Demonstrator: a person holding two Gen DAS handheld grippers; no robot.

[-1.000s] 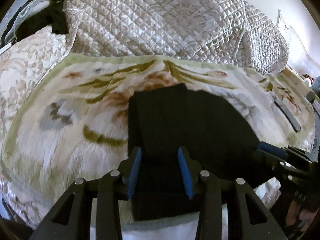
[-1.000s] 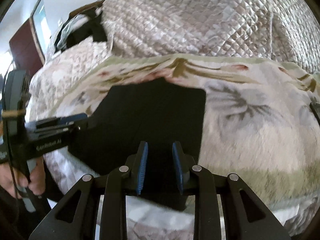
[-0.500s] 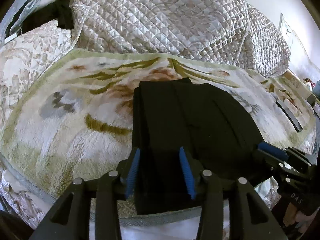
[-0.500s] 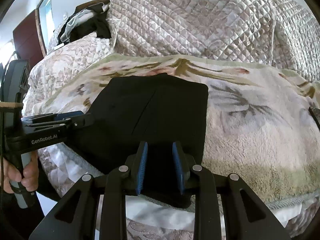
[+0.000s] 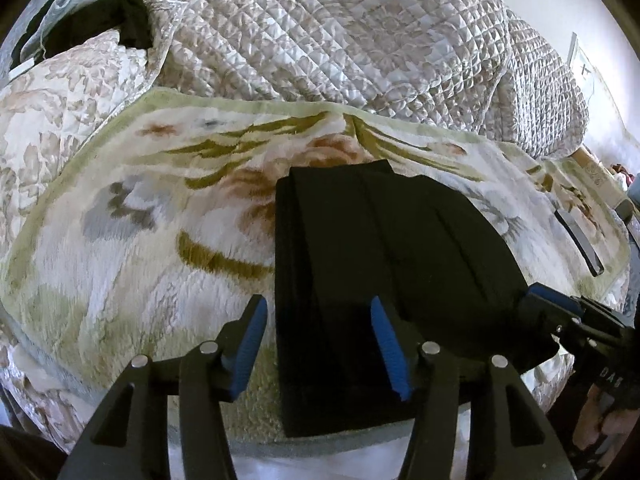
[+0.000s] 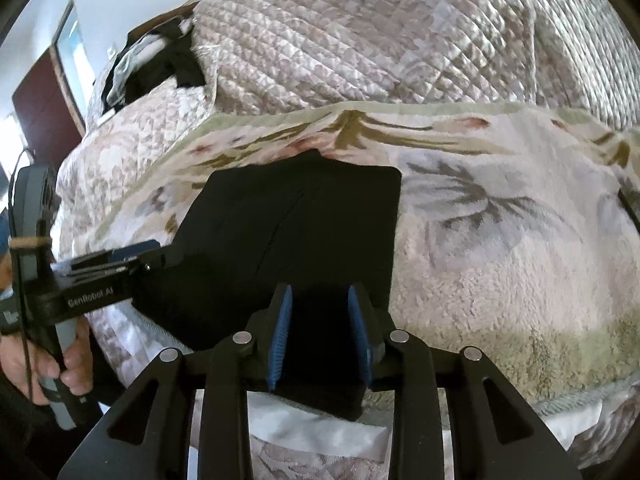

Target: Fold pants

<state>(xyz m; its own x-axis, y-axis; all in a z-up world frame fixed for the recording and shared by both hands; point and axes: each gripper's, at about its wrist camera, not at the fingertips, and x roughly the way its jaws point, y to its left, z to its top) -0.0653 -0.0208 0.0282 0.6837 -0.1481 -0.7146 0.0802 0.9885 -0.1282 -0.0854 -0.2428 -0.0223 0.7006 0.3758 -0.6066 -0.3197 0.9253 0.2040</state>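
The black pants (image 5: pixel 380 272) lie folded in a flat rectangle on the floral blanket (image 5: pixel 140 240), their near edge hanging slightly over the bed's edge. My left gripper (image 5: pixel 320 340) is at the pants' near left corner. Its jaws are opening, with the left pad over the blanket and the right pad over the cloth, neither pressing. My right gripper (image 6: pixel 318 332) is at the near right corner of the pants (image 6: pixel 304 232). Its jaws are opening too, the cloth lying loose between the pads. Each gripper shows in the other's view: right gripper (image 5: pixel 552 300), left gripper (image 6: pixel 168 254).
A quilted bedspread (image 5: pixel 340 40) is heaped behind the blanket. Dark clothes (image 5: pixel 100 28) lie at the back left. A dark flat strip (image 5: pixel 580 240) rests on the blanket's right side. A person's hand (image 6: pixel 60 360) grips the left tool's handle.
The jaws of both grippers have spread apart. The pants' near edge has come down and the fold now lies flat on the blanket.
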